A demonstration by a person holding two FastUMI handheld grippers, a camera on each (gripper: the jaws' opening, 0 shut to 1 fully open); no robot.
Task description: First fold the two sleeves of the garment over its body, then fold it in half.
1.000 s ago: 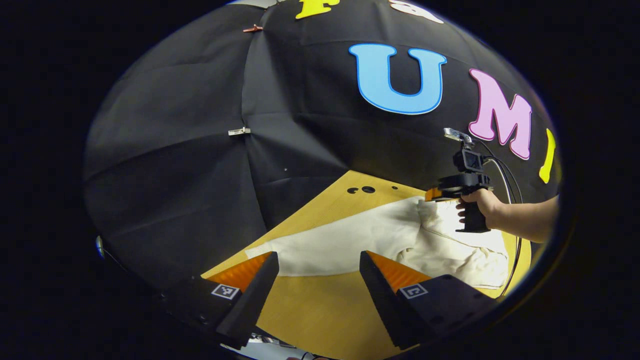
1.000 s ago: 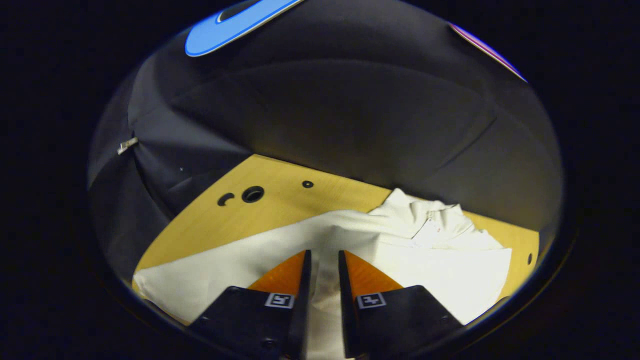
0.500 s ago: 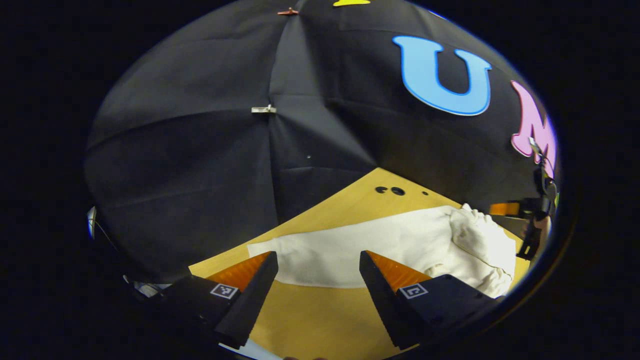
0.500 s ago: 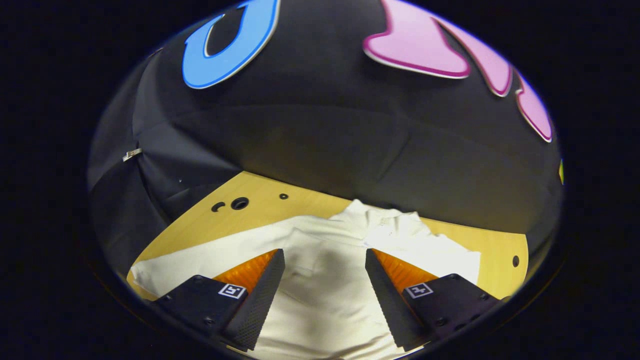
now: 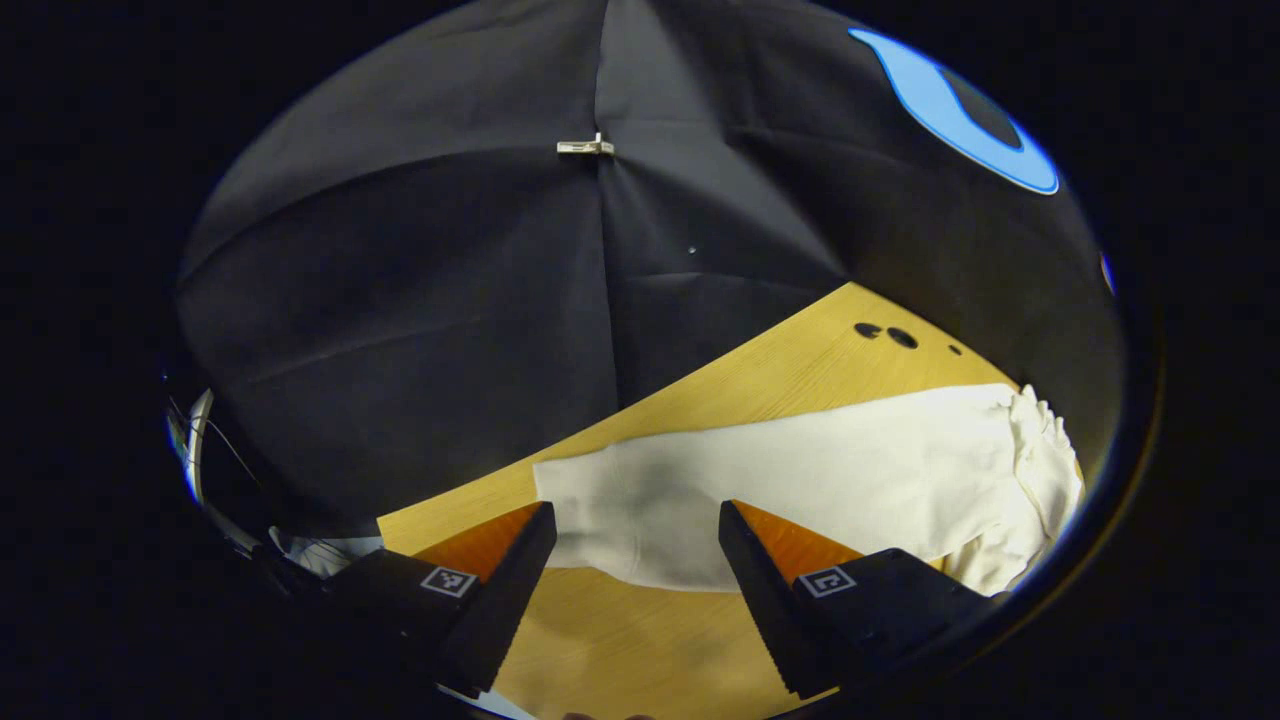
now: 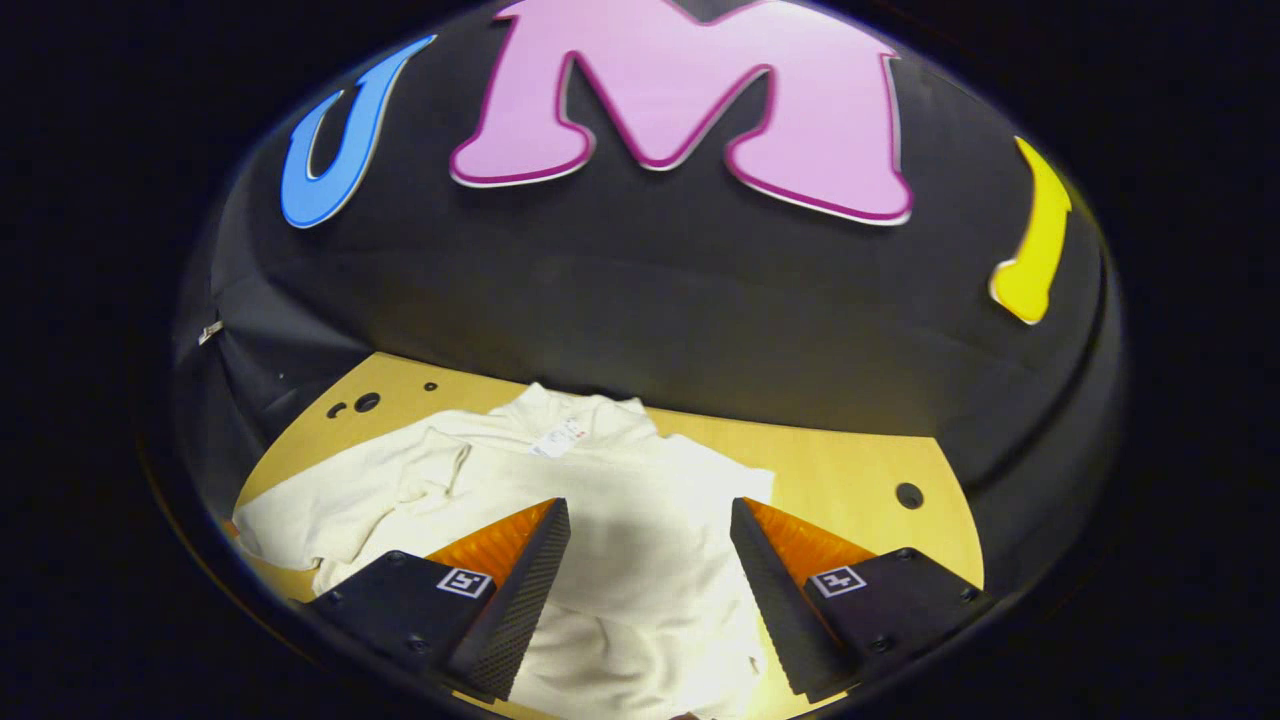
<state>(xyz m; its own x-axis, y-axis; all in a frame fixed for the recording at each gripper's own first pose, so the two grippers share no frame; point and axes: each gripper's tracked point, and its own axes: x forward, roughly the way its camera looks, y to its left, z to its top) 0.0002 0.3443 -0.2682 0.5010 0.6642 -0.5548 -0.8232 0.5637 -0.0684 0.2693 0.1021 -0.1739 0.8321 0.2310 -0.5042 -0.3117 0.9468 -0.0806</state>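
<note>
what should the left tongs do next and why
Probably ease the open left tongs forward and down onto the cuff end of the left sleeve, which lies stretched out flat on the table, not yet folded over the garment.

garment (image 5: 800, 490) right end cut by view edge | label (image 6: 556, 440) too small to read
</note>
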